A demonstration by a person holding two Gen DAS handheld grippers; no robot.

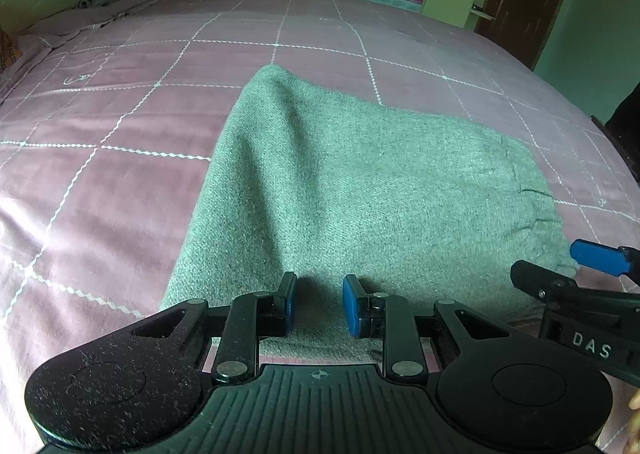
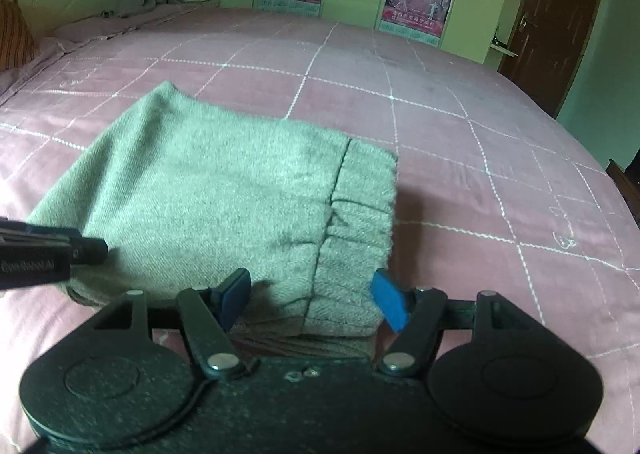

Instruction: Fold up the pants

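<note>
Keep left gripper (image 1: 319,304), jaws narrow with near hem between, low on folded grey-green pants (image 1: 360,174); back wide, empty-jawed right gripper (image 2: 310,300) off elastic waistband (image 2: 360,222) without snagging.

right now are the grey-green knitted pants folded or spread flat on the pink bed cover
Folded: the grey-green knitted pants lie in a compact stack, layered edges at the near end, elastic waistband on top.

Grey-green knit pants (image 2: 208,190) — folded flat on the bed, gathered waistband at the right edge
</note>
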